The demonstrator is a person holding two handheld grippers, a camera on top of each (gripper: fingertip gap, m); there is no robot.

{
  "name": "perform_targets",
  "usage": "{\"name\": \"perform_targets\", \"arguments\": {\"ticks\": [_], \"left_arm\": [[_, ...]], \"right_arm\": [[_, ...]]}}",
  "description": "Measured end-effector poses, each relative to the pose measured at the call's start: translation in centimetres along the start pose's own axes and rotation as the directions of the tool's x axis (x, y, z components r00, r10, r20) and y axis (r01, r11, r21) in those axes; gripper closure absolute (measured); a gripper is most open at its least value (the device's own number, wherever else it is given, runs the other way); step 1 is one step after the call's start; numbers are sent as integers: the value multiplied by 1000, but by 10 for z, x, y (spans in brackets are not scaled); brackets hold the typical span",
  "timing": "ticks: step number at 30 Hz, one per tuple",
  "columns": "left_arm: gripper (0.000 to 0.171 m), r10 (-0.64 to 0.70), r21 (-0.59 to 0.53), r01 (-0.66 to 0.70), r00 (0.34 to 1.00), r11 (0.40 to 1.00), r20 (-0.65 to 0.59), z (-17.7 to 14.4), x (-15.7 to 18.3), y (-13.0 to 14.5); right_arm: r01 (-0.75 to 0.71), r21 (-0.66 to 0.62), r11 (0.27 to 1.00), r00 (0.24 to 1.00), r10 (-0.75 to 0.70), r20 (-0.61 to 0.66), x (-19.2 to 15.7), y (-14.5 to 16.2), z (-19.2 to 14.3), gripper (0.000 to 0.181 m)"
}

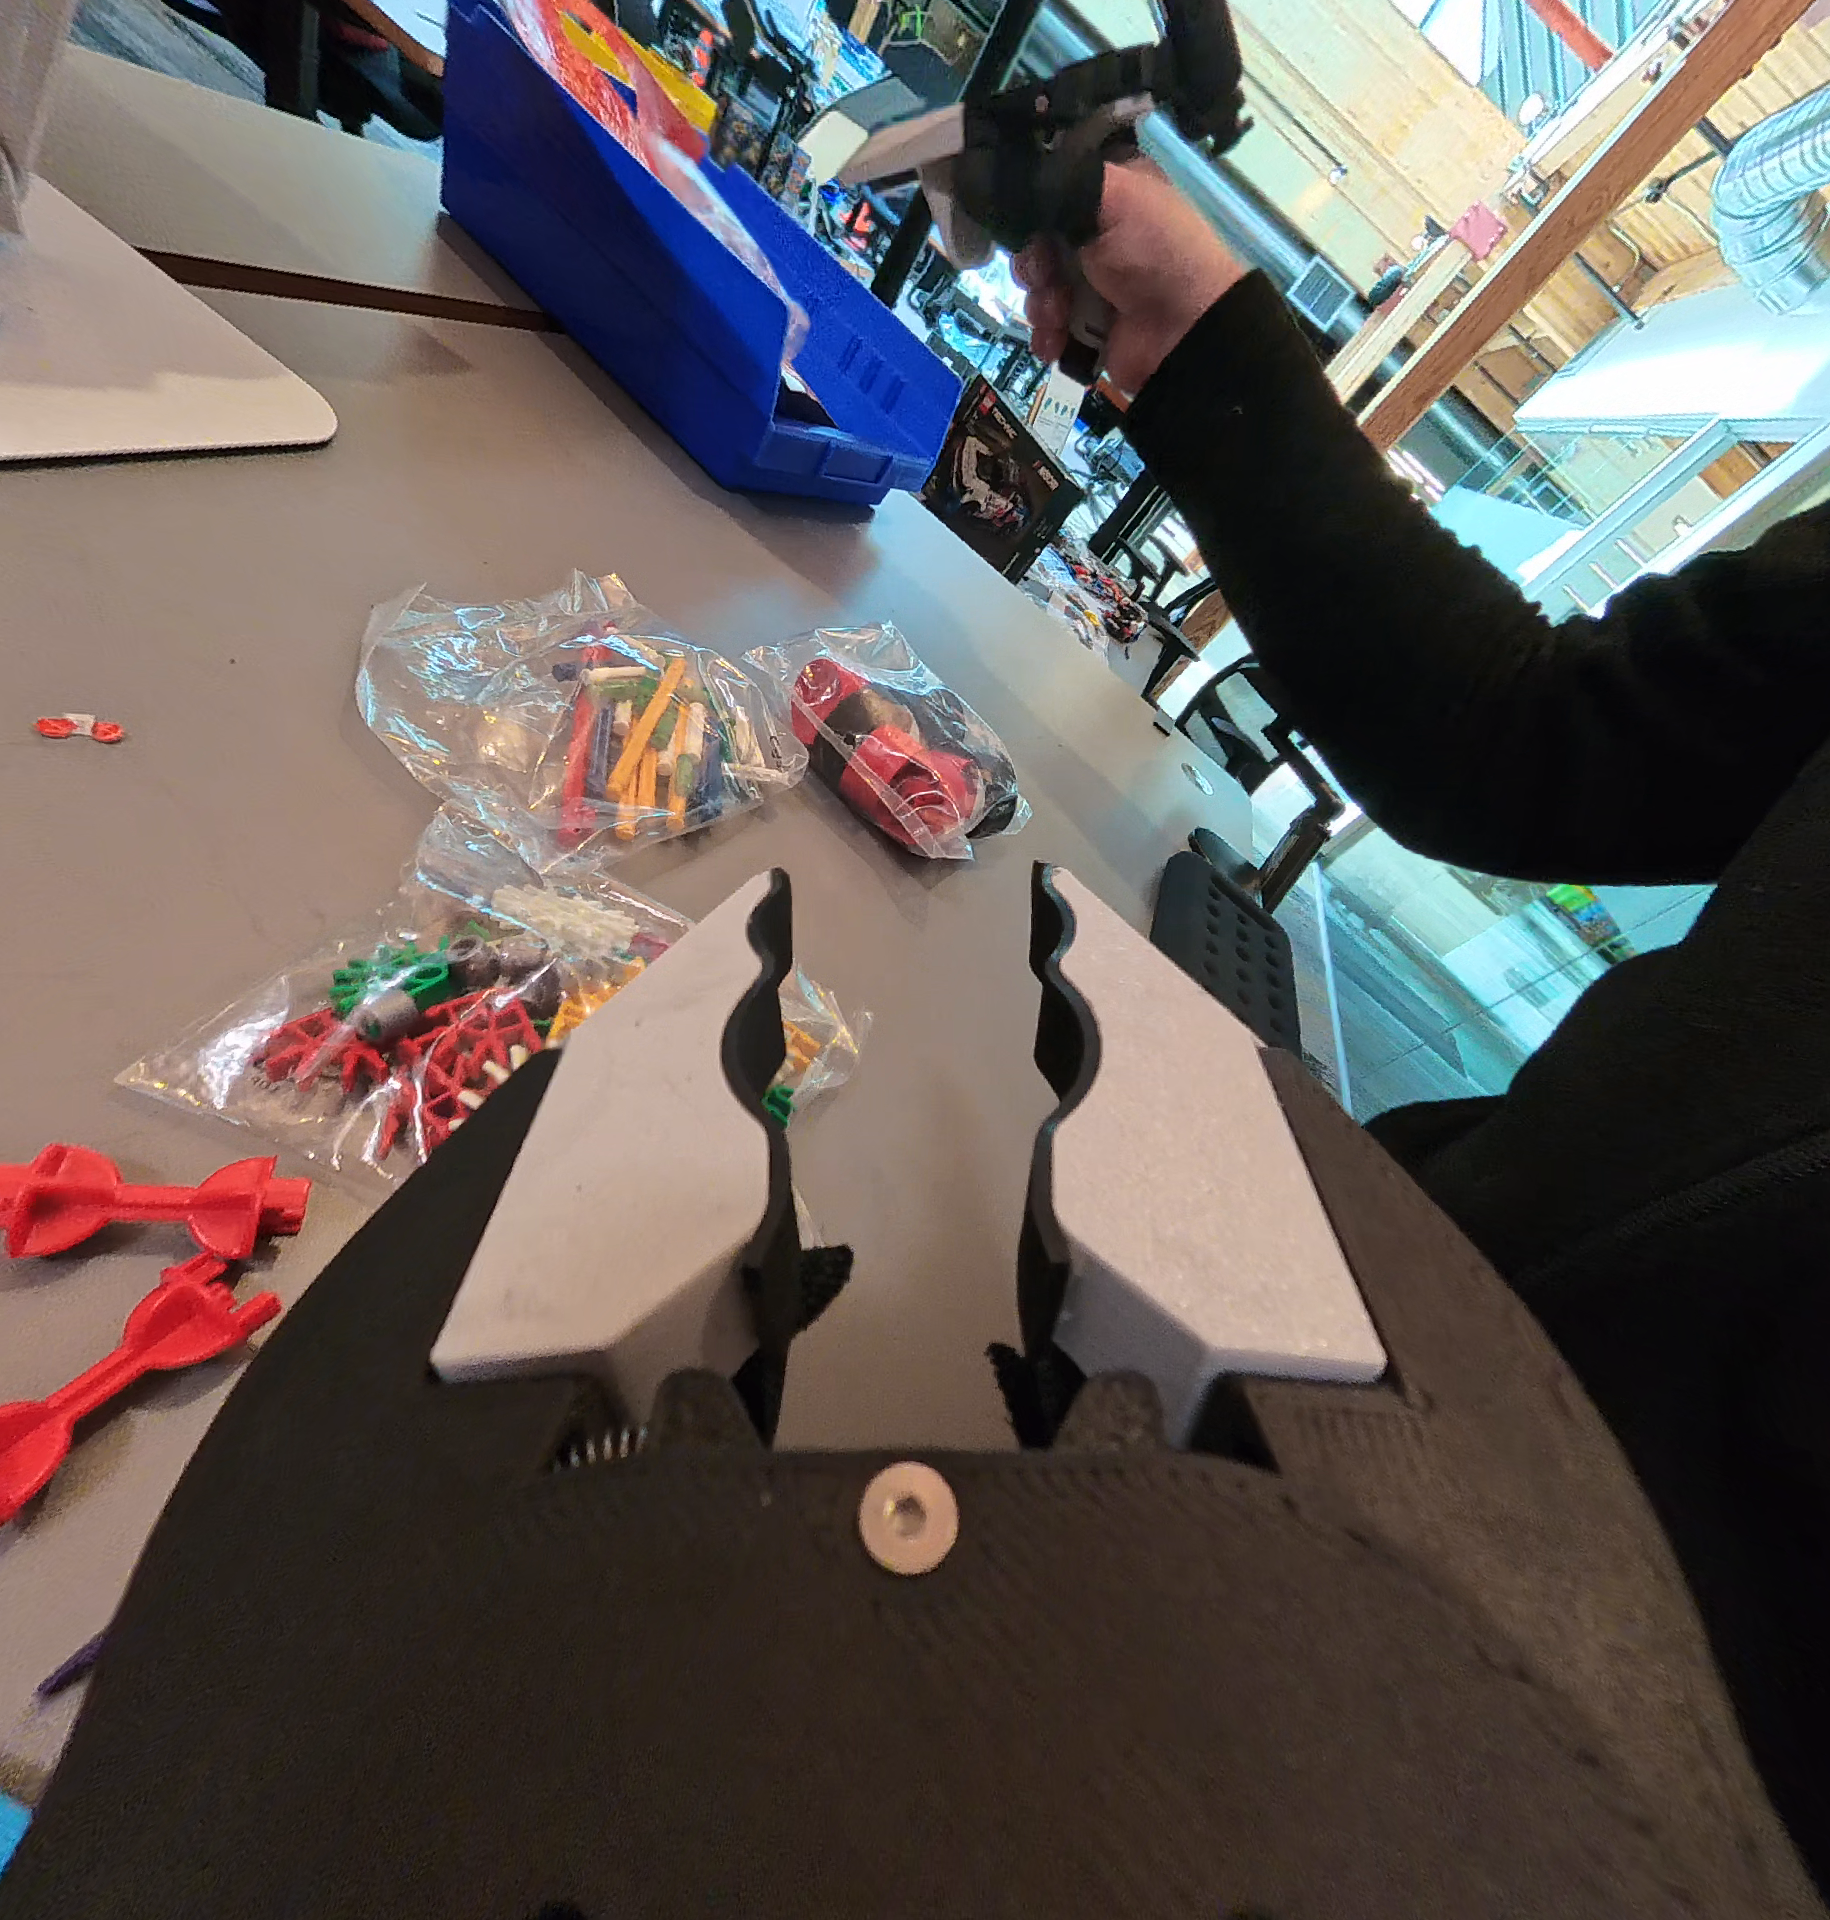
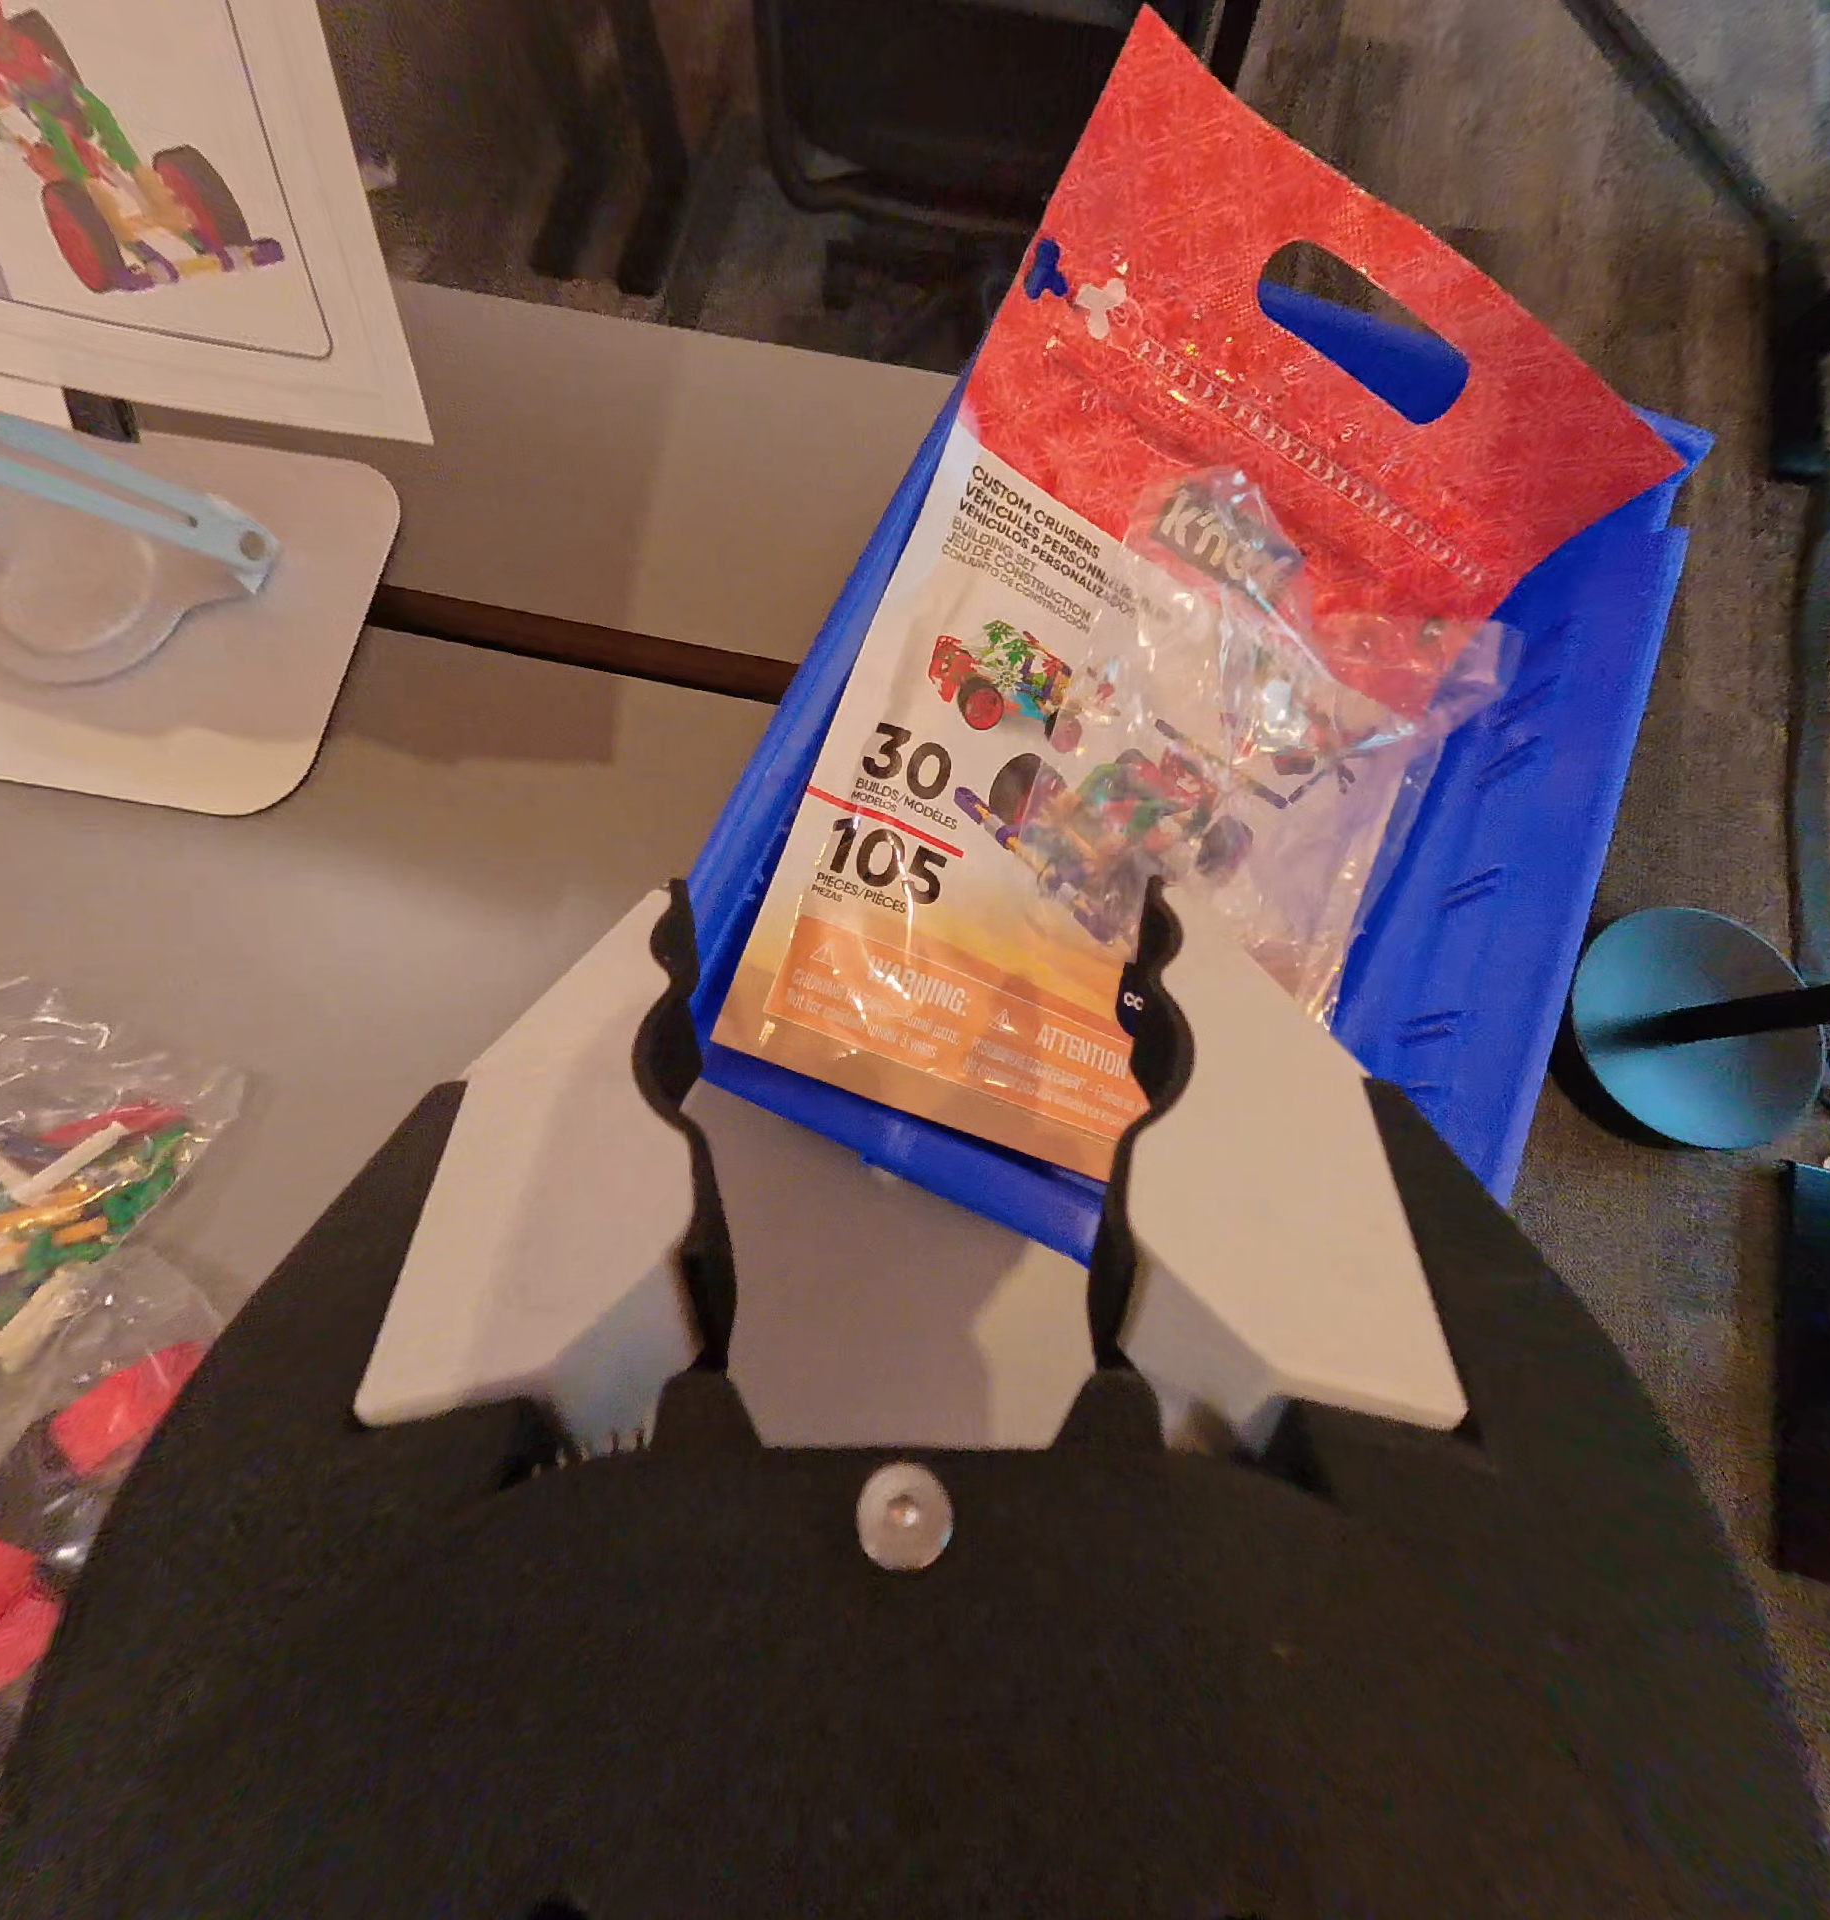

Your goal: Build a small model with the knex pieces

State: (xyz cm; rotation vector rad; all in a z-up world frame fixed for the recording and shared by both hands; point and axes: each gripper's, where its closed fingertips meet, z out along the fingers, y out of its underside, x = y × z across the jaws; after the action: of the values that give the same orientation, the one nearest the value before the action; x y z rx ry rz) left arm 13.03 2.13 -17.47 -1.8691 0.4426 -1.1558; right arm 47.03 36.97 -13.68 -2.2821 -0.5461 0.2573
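Note:
My left gripper [image 1: 911, 883] is open and empty, low over the grey table [image 1: 267, 582]. Just ahead of it lie three clear bags: one of coloured rods [image 1: 630, 727], one of red and black wheels [image 1: 906, 753], one of red and green connectors [image 1: 412, 1023] partly under the left finger. My right gripper [image 2: 911, 904] is open and empty, held above the near end of a blue bin [image 2: 1451, 914]. A red and white toy package [image 2: 1098, 644] leans in the bin with an empty clear bag [image 2: 1295, 665] on it. A hand [image 1: 1129, 281] holds the right gripper high over the bin.
Loose red pieces [image 1: 132, 1200] lie at the table's left, with a small red piece [image 1: 80, 727] farther off. A white stand base [image 2: 163, 644] and a picture sheet [image 2: 142, 187] sit at the left. The table edge runs right of the bags; a round black base [image 2: 1690, 1023] stands on the floor. Some 50 cm of space lies between my two pairs of fingers. The small red piece [image 1: 80, 727] is closer to my left gripper, around 20 cm from its tips; the right tips are 40 cm off.

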Motion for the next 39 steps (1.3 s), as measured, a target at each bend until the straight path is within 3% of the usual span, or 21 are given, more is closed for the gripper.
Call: {"name": "perform_targets", "arguments": {"ticks": [3, 6, 10, 14, 16, 19, 23, 26, 29, 32, 35, 37, 39], "left_arm": [[127, -10, 16, 10, 1000, 1000, 24, -13, -3, 1], [127, -27, 35, 25, 997, 999, 66, -24, -12, 3], [123, -8, 15, 6, 992, 1000, 126, -28, -21, 2], [121, 45, -43, -38, 982, 998, 183, -24, -29, 1], [121, 88, -93, -68, 969, 993, 230, -24, -34, 4], [117, 134, -169, -87, 948, 982, 290, -27, -42, 14], [113, 144, -238, -68, 936, 969, 321, -26, -46, 30], [112, 157, -267, -72, 937, 961, 313, -17, -40, 40], [112, 195, -332, -87, 931, 939, 308, -10, -36, 52], [112, 211, -338, -105, 933, 935, 293, -7, -29, 52], [112, 219, -330, -117, 931, 937, 292, -11, -23, 50], [112, 211, -322, -113, 933, 940, 290, -14, -22, 50], [112, 206, -319, -109, 936, 941, 285, -15, -21, 51]], "right_arm": [[-57, 92, 994, 992, 46, 118, -5, -8, -17, 102], [-22, 112, 994, 991, 7, 131, -10, -12, -40, 113], [122, 155, 980, 943, -164, 291, -90, -17, -67, 113], [286, 129, 950, 834, -313, 455, -181, 12, -69, 111], [325, 107, 940, 810, -335, 481, -207, 28, -61, 108], [362, 109, 926, 711, -350, 610, -263, 56, -60, 108], [465, 90, 881, 609, -392, 690, -322, 98, -56, 107], [514, 82, 854, 594, -424, 683, -352, 121, -44, 107], [560, 48, 827, 651, -475, 592, -358, 131, -18, 107], [578, -25, 816, 706, -484, 517, -338, 140, -2, 107], [462, 6, 887, 786, -412, 461, -307, 127, -19, 120], [364, -31, 931, 824, -306, 476, -288, 132, -31, 108], [353, -85, 932, 836, -273, 476, -276, 151, -36, 99]]}}
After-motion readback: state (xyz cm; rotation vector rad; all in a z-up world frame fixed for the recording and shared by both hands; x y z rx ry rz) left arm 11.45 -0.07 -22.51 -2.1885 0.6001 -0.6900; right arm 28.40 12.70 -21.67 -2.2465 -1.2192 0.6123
